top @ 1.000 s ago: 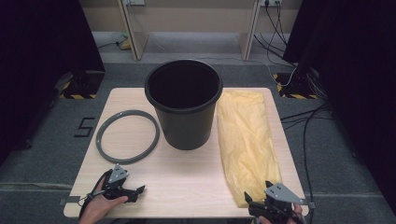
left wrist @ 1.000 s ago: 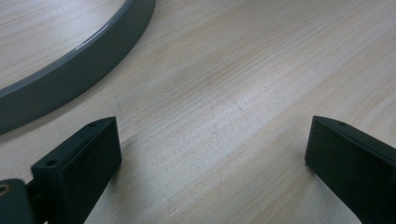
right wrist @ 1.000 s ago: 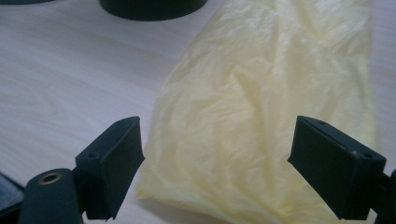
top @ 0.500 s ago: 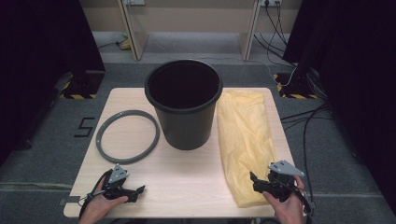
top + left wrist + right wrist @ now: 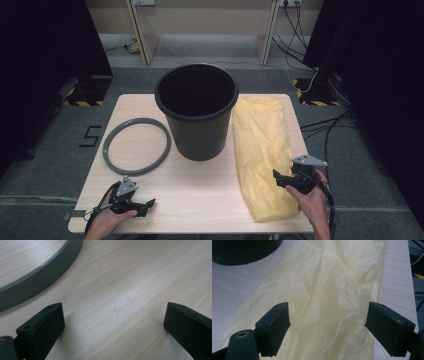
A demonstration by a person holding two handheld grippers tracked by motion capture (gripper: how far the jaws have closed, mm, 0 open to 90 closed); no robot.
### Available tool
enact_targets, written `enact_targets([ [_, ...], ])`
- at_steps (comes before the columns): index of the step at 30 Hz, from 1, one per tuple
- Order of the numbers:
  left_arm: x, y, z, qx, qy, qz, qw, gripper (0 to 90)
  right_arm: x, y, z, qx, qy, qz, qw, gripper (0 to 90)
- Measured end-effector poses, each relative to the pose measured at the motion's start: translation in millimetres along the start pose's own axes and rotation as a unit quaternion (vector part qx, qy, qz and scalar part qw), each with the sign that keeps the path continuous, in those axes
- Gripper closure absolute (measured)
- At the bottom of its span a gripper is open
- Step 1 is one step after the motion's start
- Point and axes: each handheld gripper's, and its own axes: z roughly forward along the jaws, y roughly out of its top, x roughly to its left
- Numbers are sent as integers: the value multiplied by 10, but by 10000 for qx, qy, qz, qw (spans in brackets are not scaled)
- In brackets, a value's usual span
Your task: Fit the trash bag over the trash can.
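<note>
- High view: the yellow bin liner (image 5: pixel 262 152) lies flat along the worktop's (image 5: pixel 200 192) right edge, long axis running front to back, beside the black bin (image 5: pixel 196 110). The grey ring (image 5: pixel 136 145) lies by the left edge. Nothing is fitted yet.
- Left gripper view: the left tool (image 5: pixel 112 322) is spread over bare wood, ring nearby.
- Right gripper view: the right tool (image 5: pixel 327 326), jaws wide, hovers over the liner's near end; judging by this, grasping comes first.
</note>
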Motion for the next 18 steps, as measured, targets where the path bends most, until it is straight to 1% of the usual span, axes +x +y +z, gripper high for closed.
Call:
enact_targets([
  [5,-1,0,1,-10,0,-7,10000,23,-56,57,167,185,15,-10,9998,201],
  [10,-2,-1,1,-12,1,-9,10000,23,-129,73,311,330,-197,85,9992,189],
  [11,-1,0,1,-12,0,-6,10000,23,-151,74,346,341,-297,77,9989,185],
  [12,-1,0,1,-12,1,-6,10000,23,-163,72,365,377,-331,69,9987,180],
  [15,-1,0,1,-12,0,-6,10000,23,-188,57,448,510,-323,93,9981,175],
  [18,-1,0,1,-9,-3,-7,10000,23,-198,24,537,668,-340,61,9972,172],
])
